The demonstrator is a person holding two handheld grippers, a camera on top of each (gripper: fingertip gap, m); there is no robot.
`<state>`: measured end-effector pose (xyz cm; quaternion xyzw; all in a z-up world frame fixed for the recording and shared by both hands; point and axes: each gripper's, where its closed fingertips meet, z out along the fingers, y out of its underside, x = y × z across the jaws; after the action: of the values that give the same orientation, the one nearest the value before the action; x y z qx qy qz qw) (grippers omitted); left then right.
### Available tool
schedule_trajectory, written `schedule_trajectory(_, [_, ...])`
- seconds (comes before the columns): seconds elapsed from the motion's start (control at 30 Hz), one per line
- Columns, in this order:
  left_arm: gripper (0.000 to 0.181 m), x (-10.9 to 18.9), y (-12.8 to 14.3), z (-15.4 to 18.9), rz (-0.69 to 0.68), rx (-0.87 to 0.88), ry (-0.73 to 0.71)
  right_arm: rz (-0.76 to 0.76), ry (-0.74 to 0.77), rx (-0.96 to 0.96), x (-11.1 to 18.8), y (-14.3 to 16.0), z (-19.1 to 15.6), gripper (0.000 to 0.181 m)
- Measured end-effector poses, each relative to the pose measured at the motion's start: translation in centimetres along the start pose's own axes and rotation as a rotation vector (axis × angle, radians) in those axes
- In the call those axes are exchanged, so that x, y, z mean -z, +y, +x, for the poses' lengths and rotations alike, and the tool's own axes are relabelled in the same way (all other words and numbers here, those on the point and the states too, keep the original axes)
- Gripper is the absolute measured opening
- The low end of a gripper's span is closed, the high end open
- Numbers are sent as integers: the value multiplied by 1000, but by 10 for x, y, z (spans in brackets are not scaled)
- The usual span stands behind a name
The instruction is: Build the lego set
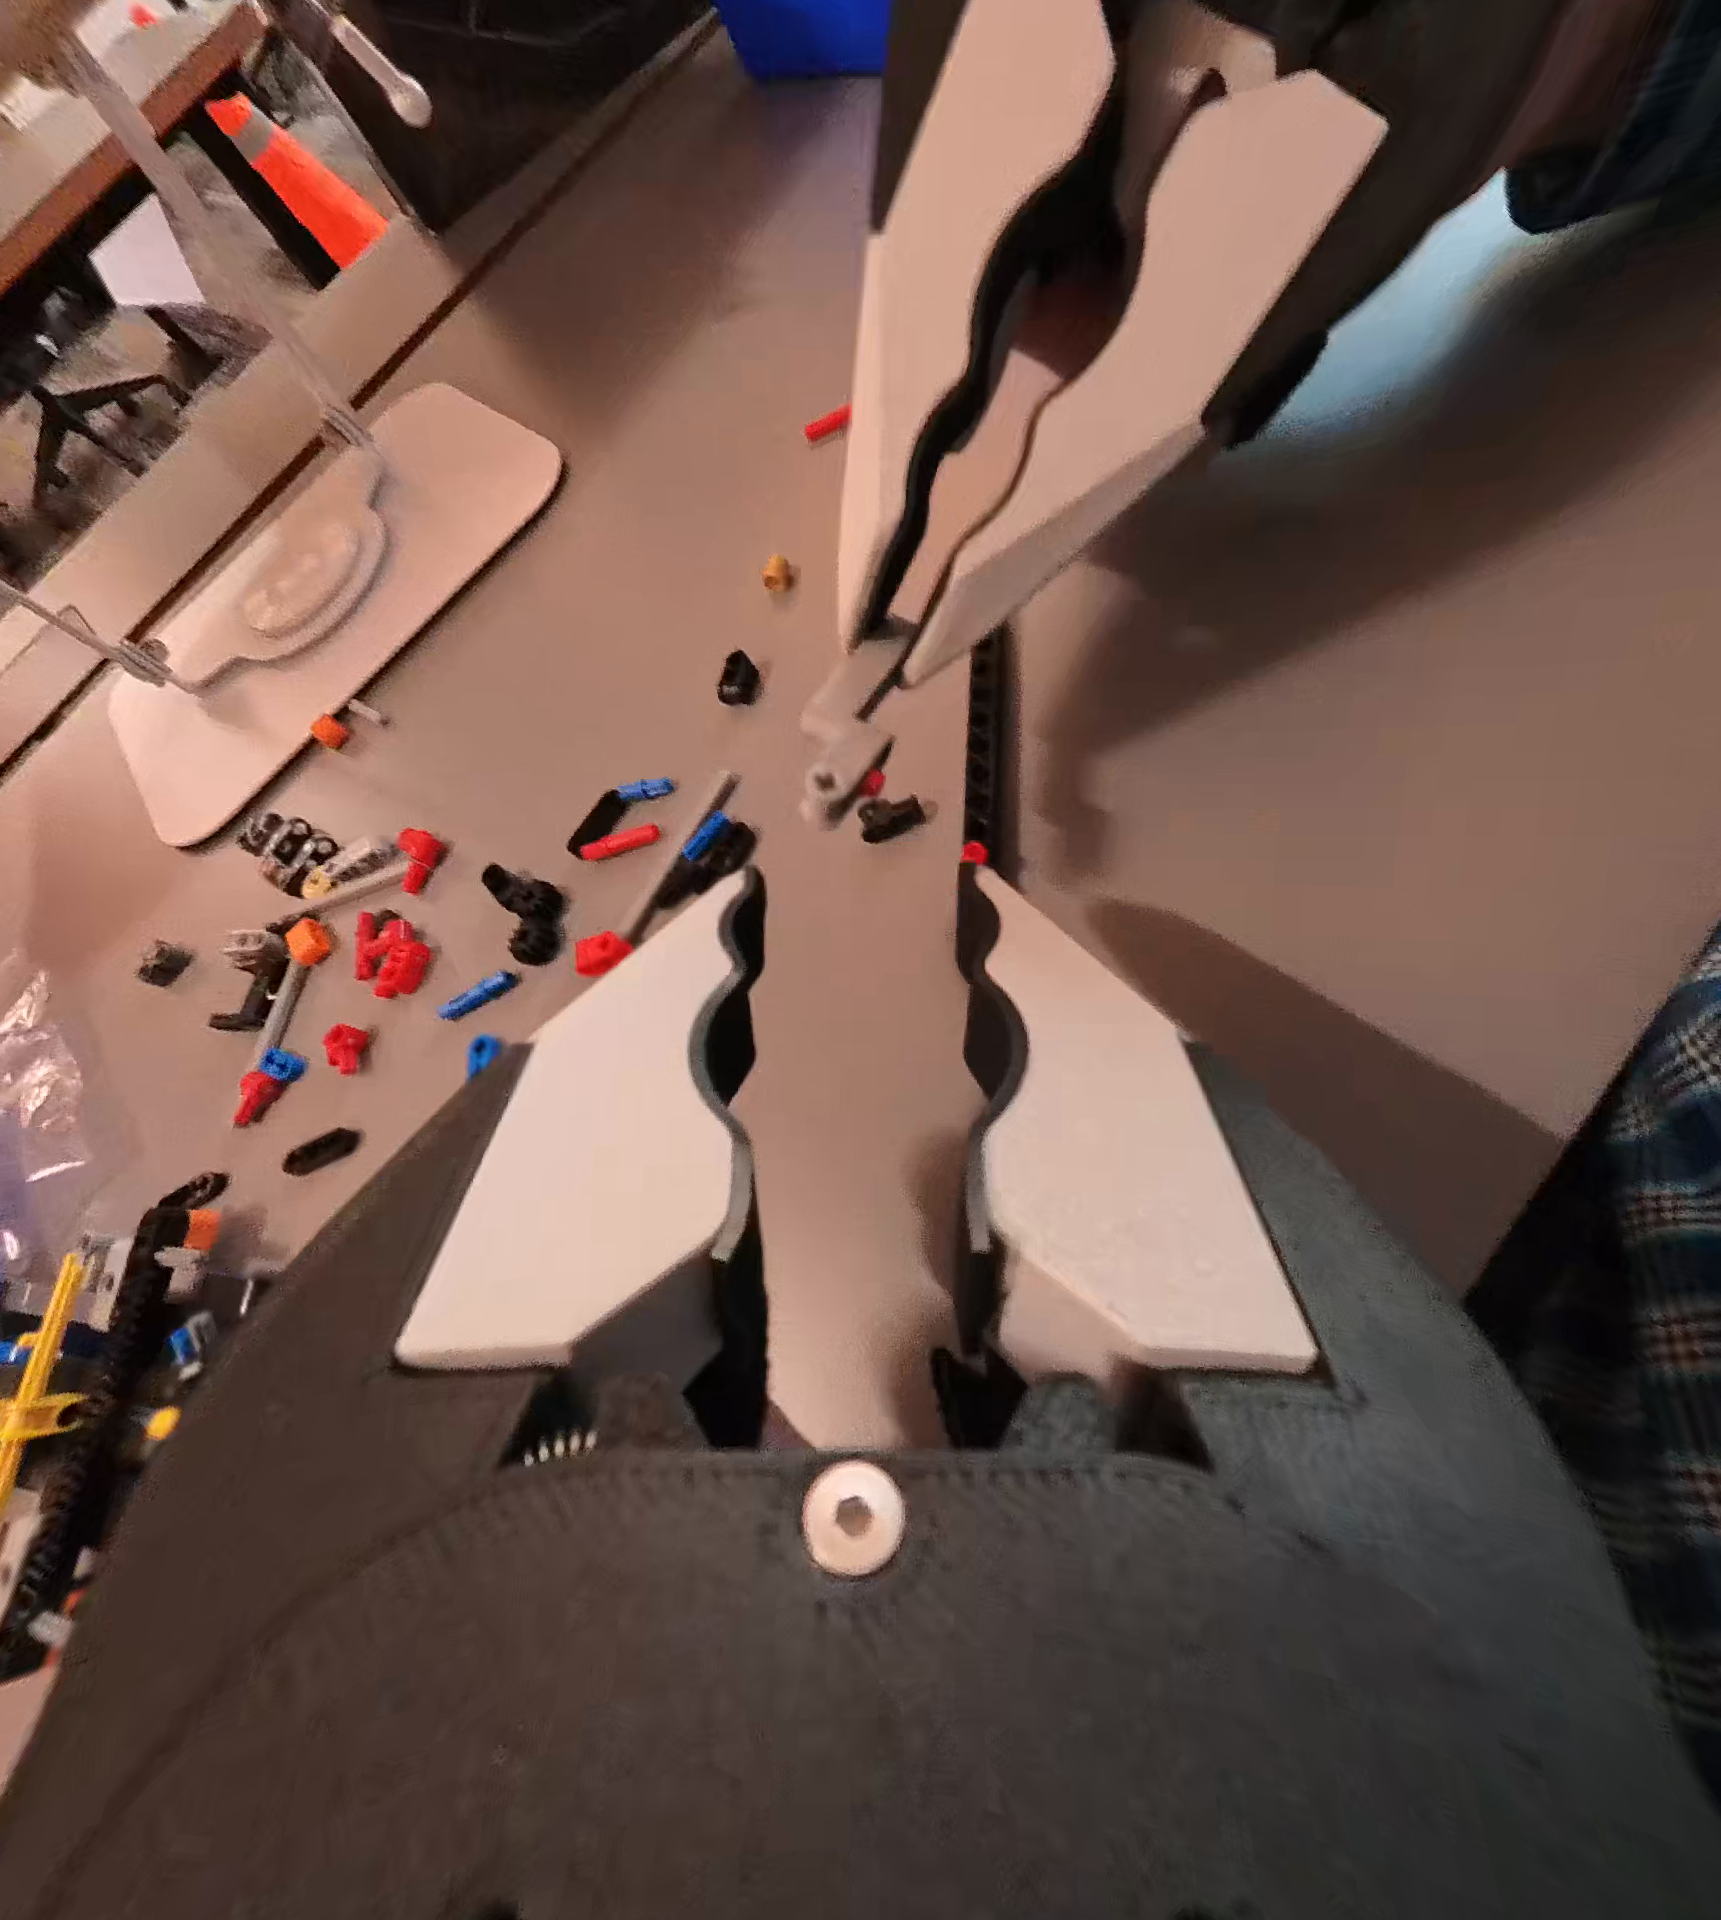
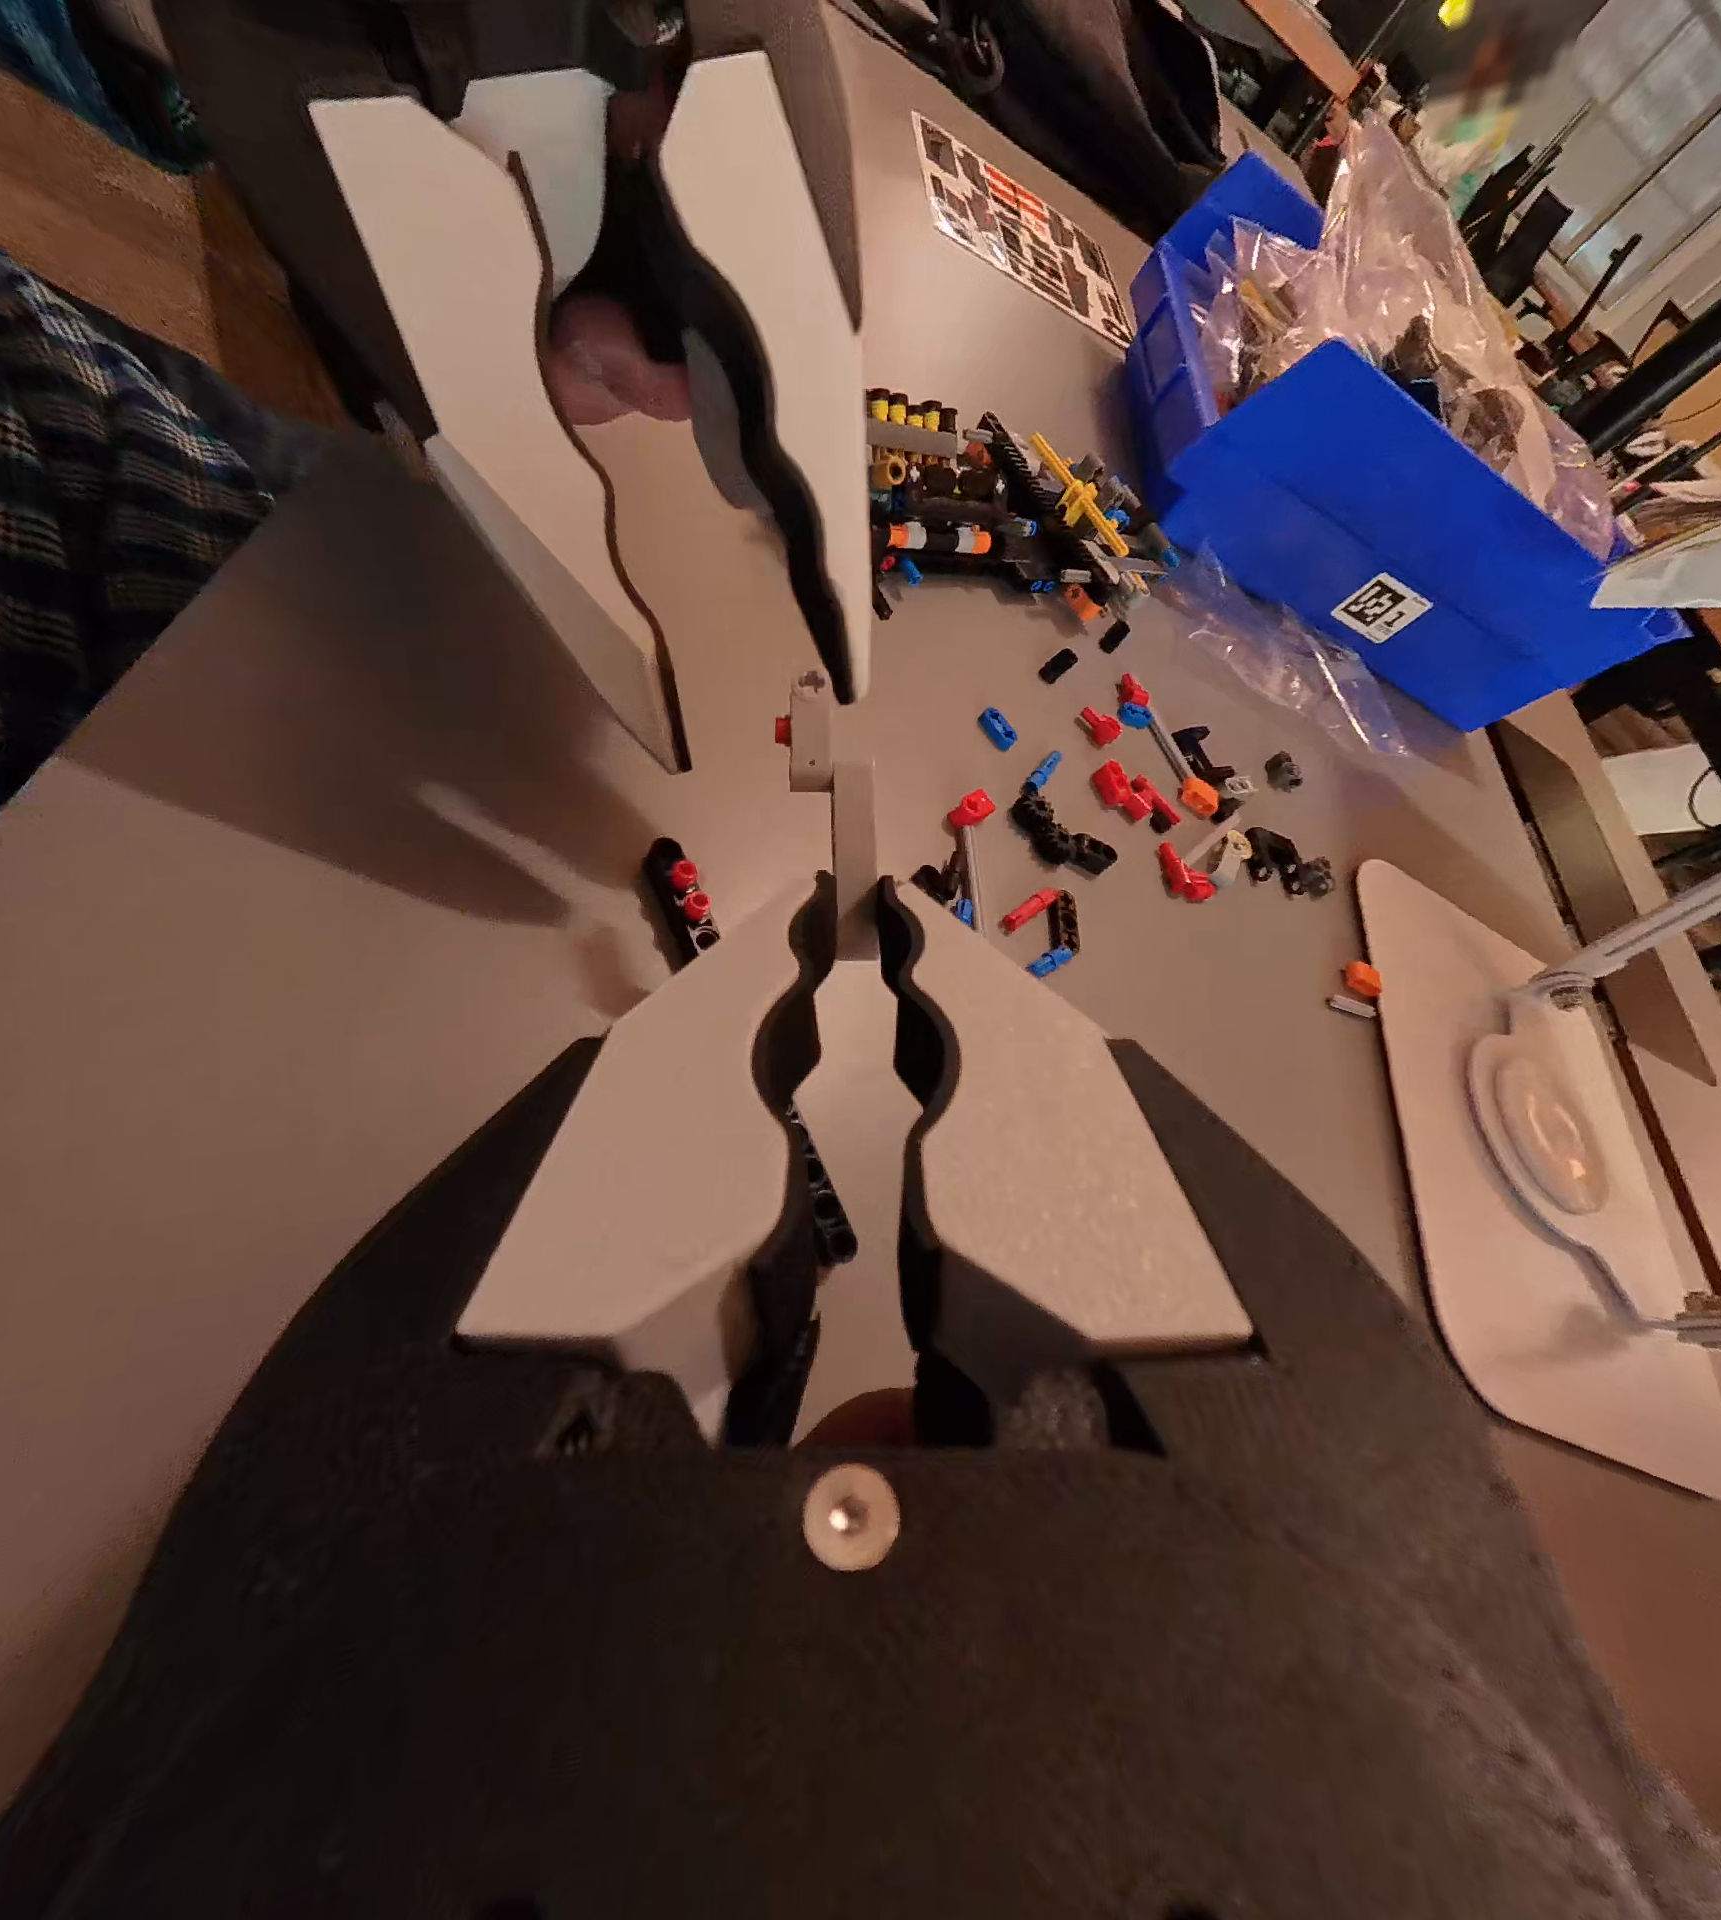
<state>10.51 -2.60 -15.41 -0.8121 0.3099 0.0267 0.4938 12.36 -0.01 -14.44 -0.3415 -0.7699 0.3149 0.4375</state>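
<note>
My right gripper is shut on a light grey angled lego piece that carries a red pin. It holds the piece just above the grey table. In the left wrist view the right gripper comes in from the top with the grey piece hanging from its tips. My left gripper is open and empty, just short of that piece. In the right wrist view one of its fingertips is right by the piece's far end. A long black beam with red pins lies on the table beside both grippers.
Loose red, blue and black pieces are scattered on the table. A part-built model with yellow parts stands next to blue bins holding plastic bags. A white stand base lies to one side, and a plaid sleeve is close by. My hands' fingertips stand some 4 cm from each other.
</note>
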Motion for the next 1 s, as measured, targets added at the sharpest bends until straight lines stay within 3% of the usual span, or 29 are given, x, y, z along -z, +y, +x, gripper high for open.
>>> schedule_trajectory(0.13, [35,-4,-10,-5,31,-39,-6,0,13,38,-1,-2,-1,6])
schedule_trajectory(0.27, [12,-9,-12,-4,27,-141,5,1,24,45,0,-1,1,5])
schedule_trajectory(0.43, [13,-13,-9,-3,35,-87,31,-12,19,37,1,4,3,5])
schedule_trajectory(0.53, [29,-12,2,-1,-3,-33,72,-22,17,2,4,12,9,5])
schedule_trajectory(0.77, [30,-15,26,24,-114,-6,219,-36,4,-48,13,27,14,5])
schedule_trajectory(1.0, [7,-26,21,30,-140,-1,242,-82,27,-82,26,44,21,5])
